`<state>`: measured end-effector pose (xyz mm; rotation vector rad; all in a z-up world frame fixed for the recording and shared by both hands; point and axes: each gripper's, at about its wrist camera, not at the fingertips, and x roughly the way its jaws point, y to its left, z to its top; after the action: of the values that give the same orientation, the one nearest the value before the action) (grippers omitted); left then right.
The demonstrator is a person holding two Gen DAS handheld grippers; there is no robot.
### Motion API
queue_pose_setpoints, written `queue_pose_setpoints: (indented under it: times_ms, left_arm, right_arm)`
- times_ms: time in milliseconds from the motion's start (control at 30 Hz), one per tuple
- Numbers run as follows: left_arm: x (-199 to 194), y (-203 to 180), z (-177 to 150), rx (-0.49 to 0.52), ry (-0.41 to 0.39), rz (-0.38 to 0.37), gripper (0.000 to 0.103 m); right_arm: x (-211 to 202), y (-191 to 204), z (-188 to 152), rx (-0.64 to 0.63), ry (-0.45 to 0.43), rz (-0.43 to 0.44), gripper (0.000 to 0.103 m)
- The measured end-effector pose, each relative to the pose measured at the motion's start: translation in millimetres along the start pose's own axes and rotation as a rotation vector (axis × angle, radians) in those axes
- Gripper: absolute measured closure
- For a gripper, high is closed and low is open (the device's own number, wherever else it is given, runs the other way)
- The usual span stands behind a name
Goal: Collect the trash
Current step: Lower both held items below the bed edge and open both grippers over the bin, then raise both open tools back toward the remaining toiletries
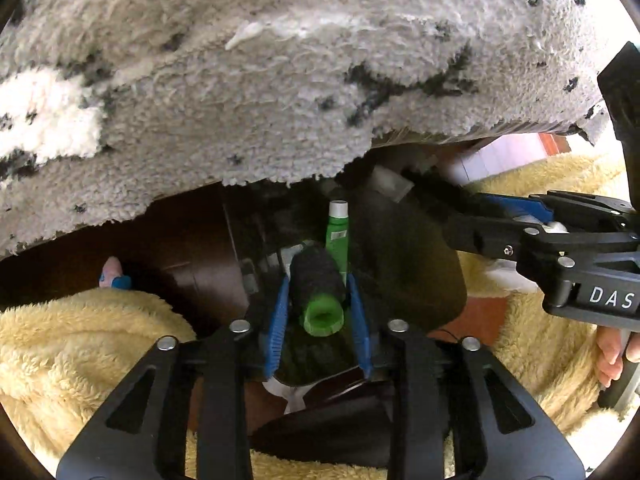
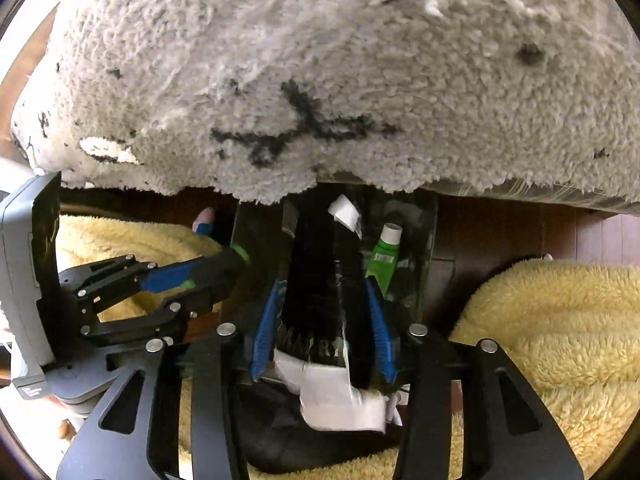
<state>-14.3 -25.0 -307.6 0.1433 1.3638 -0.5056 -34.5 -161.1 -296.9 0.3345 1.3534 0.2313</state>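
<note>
My left gripper (image 1: 319,312) is shut on a green roller with a black fuzzy sleeve (image 1: 318,292), held over the mouth of a black trash bag (image 1: 404,264). A green tube with a white cap (image 1: 337,236) lies inside the bag; it also shows in the right wrist view (image 2: 384,258). My right gripper (image 2: 322,320) is shut on the black bag's edge (image 2: 316,304) together with white paper (image 2: 340,396). The right gripper appears at the right in the left wrist view (image 1: 516,210). The left gripper shows at the left in the right wrist view (image 2: 224,266).
A grey shaggy rug with black marks (image 1: 260,80) hangs over the top of both views (image 2: 320,80). Yellow fleece blankets (image 1: 80,344) lie on both sides (image 2: 552,340). A white scrap (image 2: 346,212) sits in the bag. Dark wooden floor (image 1: 192,252) lies underneath.
</note>
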Motion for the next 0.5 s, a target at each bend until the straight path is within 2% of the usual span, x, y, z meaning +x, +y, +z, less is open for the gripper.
queue_pose_setpoints:
  times_ms: [33, 67, 133, 267, 500]
  left_arm:
    - [-1, -1, -1, 0.001, -0.002, -0.001, 0.066]
    - [-3, -2, -3, 0.001, -0.004, 0.000, 0.064]
    - [-8, -2, -3, -0.005, -0.009, 0.007, 0.054]
    - [-26, -6, 3, -0.005, -0.044, 0.024, 0.045]
    - [-88, -5, 19, 0.005, -0.201, 0.075, 0.029]
  right_arm:
    - [-1, -1, 0, 0.005, -0.004, 0.003, 0.045]
    - [-5, -3, 1, 0.010, -0.012, 0.005, 0.044]
    - [-14, -11, 2, 0.021, -0.028, 0.005, 0.042]
    - [-32, -17, 5, 0.036, -0.089, -0.018, 0.038]
    - [-104, -14, 18, 0.003, -0.296, -0.057, 0.025]
